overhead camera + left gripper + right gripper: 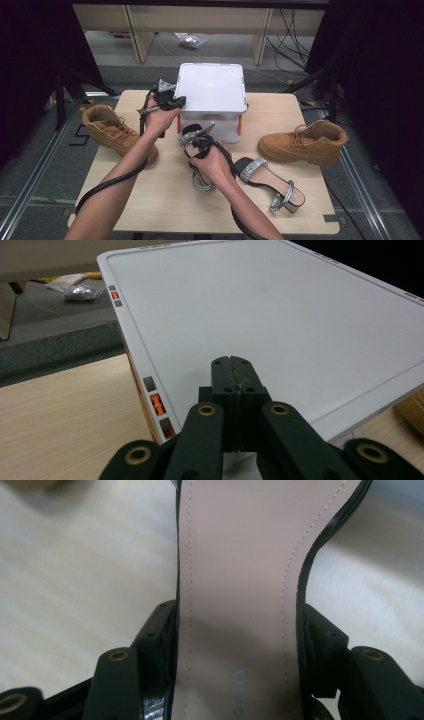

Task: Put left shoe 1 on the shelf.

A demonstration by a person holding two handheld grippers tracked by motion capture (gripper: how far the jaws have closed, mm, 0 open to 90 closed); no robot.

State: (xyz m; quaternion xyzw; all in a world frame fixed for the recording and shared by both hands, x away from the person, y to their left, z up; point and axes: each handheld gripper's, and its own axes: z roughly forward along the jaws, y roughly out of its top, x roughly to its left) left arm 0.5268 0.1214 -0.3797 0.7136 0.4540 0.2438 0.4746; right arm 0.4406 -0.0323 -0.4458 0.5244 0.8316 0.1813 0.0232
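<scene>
In the right gripper view, a sandal [240, 580] is seen clamped across its pale insole between the jaws of the right gripper [240, 645], one pad pressed against each black edge; faint lettering on the insole cannot be read. From the high view, that gripper [199, 141] and its hand cover most of this sandal, so only a silver strap is made out below the hand. Its partner sandal [267, 180] lies just right of it. The left gripper [233, 390] is shown with jaws pressed together and nothing between them, poised over the white box lid [280, 315], whose far corners are cut off.
</scene>
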